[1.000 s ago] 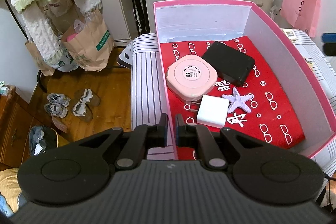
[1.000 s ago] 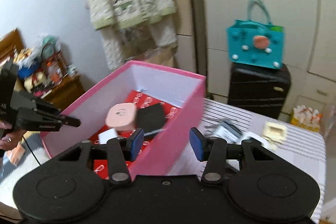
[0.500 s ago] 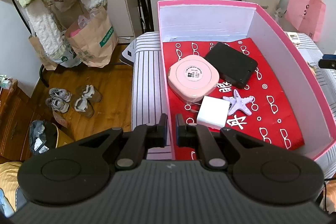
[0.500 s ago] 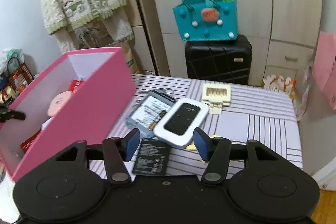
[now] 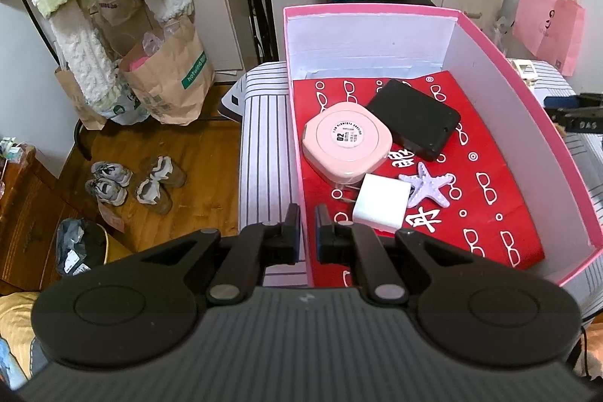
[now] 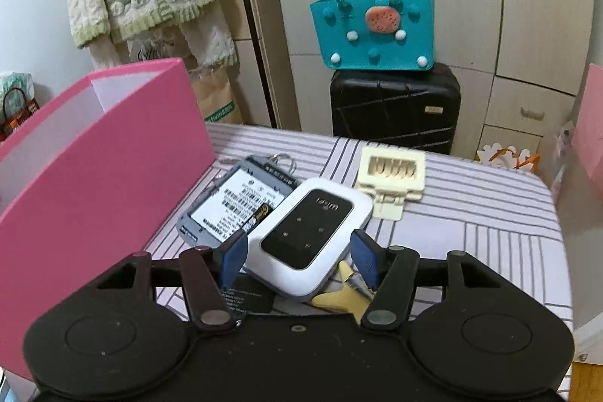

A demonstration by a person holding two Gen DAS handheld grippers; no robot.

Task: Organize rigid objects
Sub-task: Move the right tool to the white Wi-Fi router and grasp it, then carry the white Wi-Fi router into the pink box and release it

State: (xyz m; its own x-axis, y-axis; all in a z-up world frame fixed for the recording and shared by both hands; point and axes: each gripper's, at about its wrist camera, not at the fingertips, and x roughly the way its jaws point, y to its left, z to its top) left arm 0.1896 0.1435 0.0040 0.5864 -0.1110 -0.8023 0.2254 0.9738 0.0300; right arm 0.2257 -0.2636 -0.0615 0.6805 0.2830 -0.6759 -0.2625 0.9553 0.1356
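White wifi box: the white wifi box [image 6: 311, 237] lies flat on the striped table [image 6: 471, 213], just beside the pink box [image 6: 94, 168], and leans partly on a grey device [image 6: 233, 198].
How it handles: it looks hard and stiff, smooth and a bit slippery, and probably light. A drop could crack its shiny black face.
Where to hold: the two long sides look best, with one pad on each side, near the middle.
Right gripper: the right gripper [image 6: 299, 257] is spread wide, and its jaws have just been opening. The near end of the wifi box sits between the blue pads [image 6: 233, 257], but they do not press on it.
Left gripper: the left gripper [image 5: 307, 226] is pressed together on the thin near wall of the pink box.
Already packed: a pink case [image 5: 346, 144], a black case [image 5: 414, 119], a white cube [image 5: 380, 202] and a starfish [image 5: 427, 189].
What changed: a second ago the right gripper looked into the pink box; now it is lower, over the table things. The left view looks the same.
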